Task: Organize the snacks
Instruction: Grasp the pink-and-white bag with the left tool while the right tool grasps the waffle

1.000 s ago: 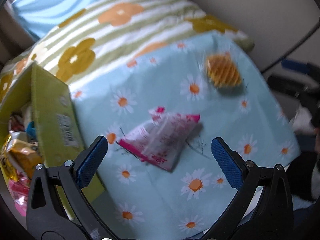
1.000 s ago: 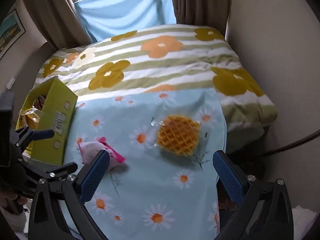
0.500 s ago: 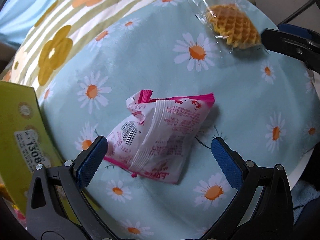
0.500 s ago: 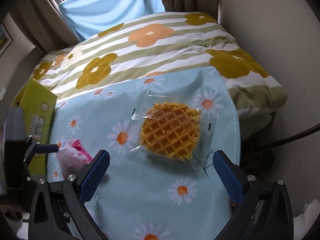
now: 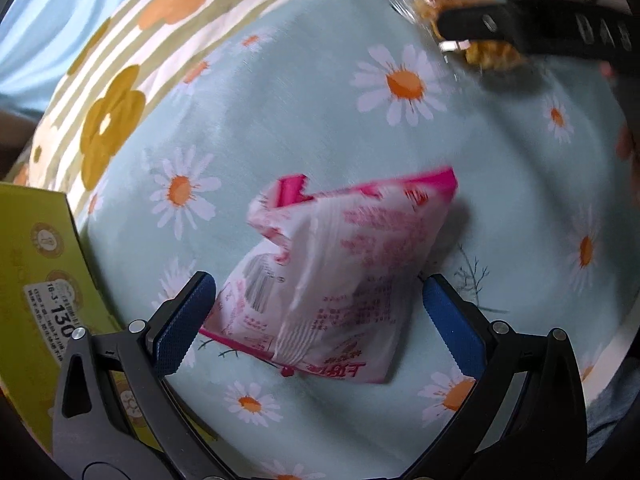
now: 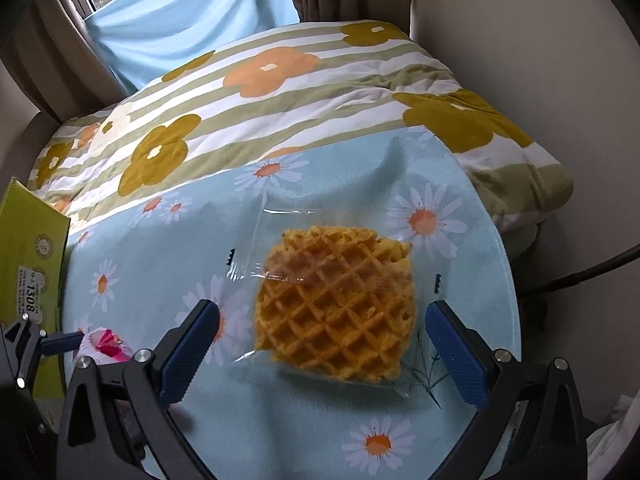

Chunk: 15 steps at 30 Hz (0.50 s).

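- the pink and white snack packet (image 5: pixel 336 280) lies crumpled on the daisy-print cloth (image 5: pixel 304 100), its lower part between the two blue pads of the left gripper (image 5: pixel 316 312).
- the left gripper's jaws stand wide apart, one pad on each side of the packet; the left pad is just beside the packet's edge, and whether either pad touches it cannot be told.
- in the right wrist view the same packet shows only as a small pink patch at the lower left, next to the tip of the left gripper.
- the wrapped waffle (image 6: pixel 336 304) lies flat in its clear film on the same cloth, well apart from the pink packet.
- the right gripper (image 6: pixel 322 350) is spread open around the near part of the waffle, its blue pads on either side and clear of the waffle itself; contact with the film cannot be told.
- in the left wrist view the waffle is at the top right, partly hidden by a black finger of the right gripper.
- a yellow-green box (image 5: pixel 36 280) with a printed label stands at the left edge of the cloth, near the pink packet.
- beyond the cloth lies a striped quilt with orange and mustard flowers (image 6: pixel 256 92), and behind it a light blue curtain (image 6: pixel 188 16).
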### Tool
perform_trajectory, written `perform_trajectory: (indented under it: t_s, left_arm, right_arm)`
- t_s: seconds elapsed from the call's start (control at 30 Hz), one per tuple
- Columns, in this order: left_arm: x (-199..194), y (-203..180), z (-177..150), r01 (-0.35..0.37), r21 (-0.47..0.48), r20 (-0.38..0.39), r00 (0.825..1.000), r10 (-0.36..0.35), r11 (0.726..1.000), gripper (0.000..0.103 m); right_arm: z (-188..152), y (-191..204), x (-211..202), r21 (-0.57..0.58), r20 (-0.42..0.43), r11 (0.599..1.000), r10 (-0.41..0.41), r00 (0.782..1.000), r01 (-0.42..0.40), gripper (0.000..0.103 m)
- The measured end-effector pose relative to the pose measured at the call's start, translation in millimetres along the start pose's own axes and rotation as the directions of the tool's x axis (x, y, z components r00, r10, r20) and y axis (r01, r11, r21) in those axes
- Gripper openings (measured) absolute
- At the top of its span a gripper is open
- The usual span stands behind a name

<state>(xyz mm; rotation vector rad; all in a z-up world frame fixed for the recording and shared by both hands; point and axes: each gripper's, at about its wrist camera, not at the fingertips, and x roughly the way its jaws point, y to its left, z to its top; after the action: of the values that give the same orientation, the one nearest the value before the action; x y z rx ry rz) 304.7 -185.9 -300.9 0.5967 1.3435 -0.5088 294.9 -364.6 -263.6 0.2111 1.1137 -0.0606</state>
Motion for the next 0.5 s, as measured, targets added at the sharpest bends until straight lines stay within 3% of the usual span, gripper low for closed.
perform_trajectory:
  t_s: [0.13,0.2,0.3,0.47,0.5]
  left_arm:
    - [2.1,4.8,-1.3,0.04,-0.02,0.005,0.999,-0.04,0.999,0.101]
    - [1.9,9.4,-2.6,0.087,-0.041,0.011,0.996,-0.087,0.995,0.094]
    - [-1.2,9.0,-4.4,0.108,-0.039,0.027,0.994,-0.107,0.993,0.083]
    - [-7.8,4.6,-2.7,0.113,-0.039,0.055,0.992,-0.111,0.993,0.054]
    - [-8.3,4.8,-2.0,0.116,-0.044,0.059,0.992,-0.114,0.992,0.052]
  right_arm:
    - [0.3,0.8,5.3,0.012,0.003,1.0,-0.016,1.0,0.016,0.103]
    - [1.5,0.3,7.9,0.019,0.004,1.0,-0.023,1.0,0.022,0.103]
    - [3.4,-1.6,11.0,0.033,0.003,0.999,-0.027,1.0,0.027,0.103]
    - [6.1,-1.3,14.2,0.032,0.005,0.999,-0.03,1.0,0.03,0.103]
    - [6.3,-0.4,14.8,0.026,0.008,0.999,-0.034,0.999,0.034,0.103]
